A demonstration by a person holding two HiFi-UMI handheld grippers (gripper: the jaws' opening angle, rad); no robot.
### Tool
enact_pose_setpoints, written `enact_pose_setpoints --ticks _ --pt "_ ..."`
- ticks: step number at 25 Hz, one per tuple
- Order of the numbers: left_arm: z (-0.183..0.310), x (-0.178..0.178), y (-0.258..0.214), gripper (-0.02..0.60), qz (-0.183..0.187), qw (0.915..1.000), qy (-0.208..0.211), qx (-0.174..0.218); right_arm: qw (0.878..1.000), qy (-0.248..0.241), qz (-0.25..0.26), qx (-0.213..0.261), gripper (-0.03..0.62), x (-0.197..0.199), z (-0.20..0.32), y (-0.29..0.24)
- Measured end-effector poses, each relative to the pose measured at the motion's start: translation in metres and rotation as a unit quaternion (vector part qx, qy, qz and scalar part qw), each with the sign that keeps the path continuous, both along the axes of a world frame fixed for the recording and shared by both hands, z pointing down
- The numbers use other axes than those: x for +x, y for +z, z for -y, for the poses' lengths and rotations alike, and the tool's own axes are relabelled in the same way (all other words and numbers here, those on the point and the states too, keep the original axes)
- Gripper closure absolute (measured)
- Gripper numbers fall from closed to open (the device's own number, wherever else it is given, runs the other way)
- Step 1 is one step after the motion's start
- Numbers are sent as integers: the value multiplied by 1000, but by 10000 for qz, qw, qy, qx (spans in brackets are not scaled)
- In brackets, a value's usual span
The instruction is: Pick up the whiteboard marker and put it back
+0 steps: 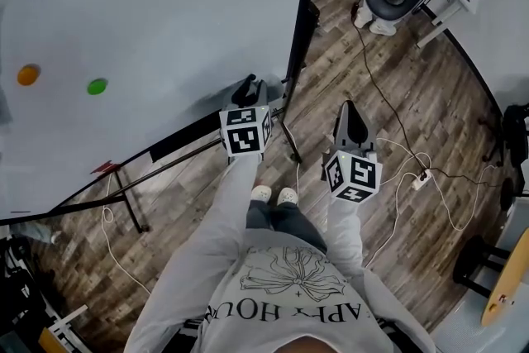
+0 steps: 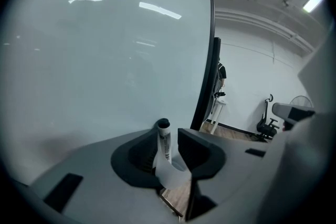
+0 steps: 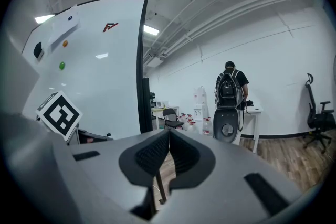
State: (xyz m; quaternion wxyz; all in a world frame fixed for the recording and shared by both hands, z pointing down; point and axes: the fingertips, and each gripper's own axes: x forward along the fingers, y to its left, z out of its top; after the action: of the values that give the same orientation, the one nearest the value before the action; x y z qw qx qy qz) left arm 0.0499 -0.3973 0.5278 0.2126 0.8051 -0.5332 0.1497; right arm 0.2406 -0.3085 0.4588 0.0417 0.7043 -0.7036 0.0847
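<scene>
Whiteboard marker with a white barrel and dark cap (image 2: 164, 141) stands upright between the spread jaws of the left gripper (image 2: 170, 136), low in the centre of the left gripper view. It leans by the left jaw, with a gap to the right one. A large white whiteboard (image 2: 105, 60) fills the frame behind it. The right gripper (image 3: 169, 136), centre right in the head view, has its jaws pressed together on nothing.

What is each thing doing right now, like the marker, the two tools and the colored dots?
Left tool: open.
Right tool: shut, empty.
Whiteboard marker: between the left tool's jaws, not squeezed.
Orange magnet: stuck on the whiteboard.
Green magnet: stuck on the whiteboard too.
</scene>
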Motion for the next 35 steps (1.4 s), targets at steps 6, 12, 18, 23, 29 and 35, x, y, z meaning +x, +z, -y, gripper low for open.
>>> enact_pose_setpoints --ticks 6,12,18,23,29,35 --pt "4 -1 5 511 73 9998 -168 -73 10000 -1 1 -23 591 5 2 1" --pt "5 3 4 518 -71 10000 -42 -49 10000 -12 32 -48 591 8 3 3" --pt "-6 15 -14 520 -230 9994 190 172 9999 -37 108 40 591 5 0 -4" --pt "-14 20 -39 520 -163 9979 354 518 9998 -81 127 117 591 -1 -3 -9" --pt "-24 6 -83 520 -268 9948 305 931 9993 -169 197 285 591 -12 -7 -26" --pt "-36 -17 -119 520 -333 9910 163 1283 9981 -373 234 434 591 -31 -8 -38"
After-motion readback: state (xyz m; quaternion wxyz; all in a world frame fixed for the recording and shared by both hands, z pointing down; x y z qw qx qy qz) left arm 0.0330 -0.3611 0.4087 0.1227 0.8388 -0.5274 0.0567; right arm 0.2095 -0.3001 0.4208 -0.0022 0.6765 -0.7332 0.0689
